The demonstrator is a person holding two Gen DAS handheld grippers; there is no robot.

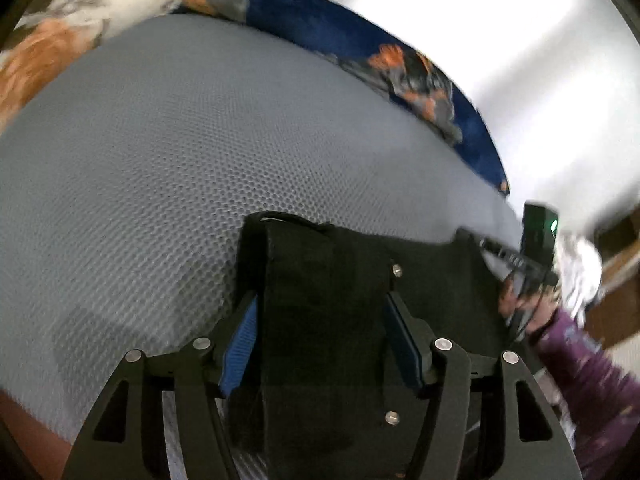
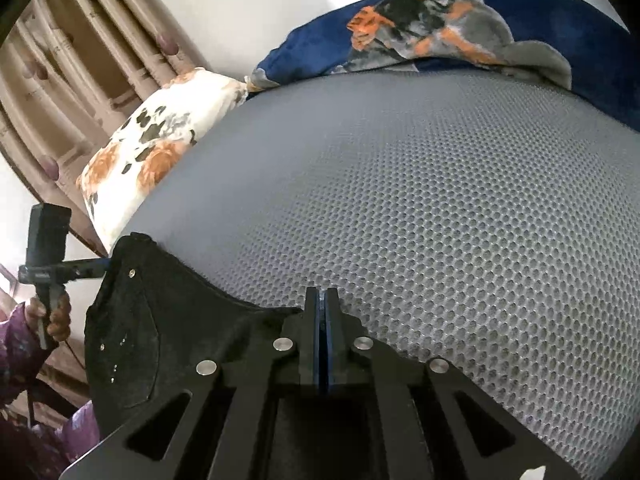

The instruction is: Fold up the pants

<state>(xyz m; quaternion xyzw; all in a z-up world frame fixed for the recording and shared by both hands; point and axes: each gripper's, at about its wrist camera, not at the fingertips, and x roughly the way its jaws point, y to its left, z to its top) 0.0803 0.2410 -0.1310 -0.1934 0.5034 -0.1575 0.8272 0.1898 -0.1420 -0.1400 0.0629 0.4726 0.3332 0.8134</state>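
Note:
The black pants (image 1: pixel 328 304) hang lifted above the grey mesh bed cover (image 1: pixel 152 152). My left gripper (image 1: pixel 320 320) has its blue-padded jaws set wide on either side of a thick fold of the pants, pressing its two sides. In the right wrist view the pants (image 2: pixel 132 332) stretch to the left, a rivet and a back pocket showing. My right gripper (image 2: pixel 321 304) is shut on the pants' top edge. The other gripper shows at the left in that view (image 2: pixel 48 248) and at the right in the left wrist view (image 1: pixel 528 264).
A floral white and orange pillow (image 2: pixel 152 148) and a dark blue blanket with orange and grey print (image 2: pixel 440 32) lie at the far side of the bed. Beige curtains (image 2: pixel 80 60) hang at the left. The grey mesh cover (image 2: pixel 440 220) spreads ahead.

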